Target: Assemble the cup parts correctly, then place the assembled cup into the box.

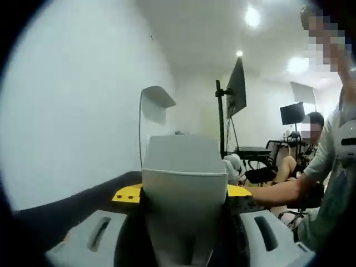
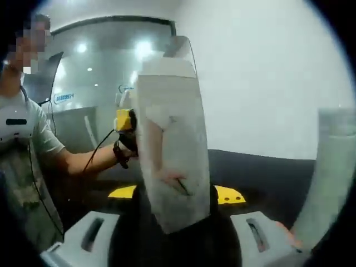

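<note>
In the left gripper view, the left gripper has its jaws closed on a white cup part, held upright between them above the dark table, its long axis running straight up out of the grip. Over in the right gripper view, the right gripper clamps a second white cup piece, also standing tall and slightly tilted. Judging from both, the two parts are lifted and facing each other, so the join looks a matter of bringing the hands together; the box can't be made out.

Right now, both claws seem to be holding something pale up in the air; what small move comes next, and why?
Probably bring the two parts together: the left claw grips a pale cup part, the right claw another, both raised and apparently unjoined.
</note>
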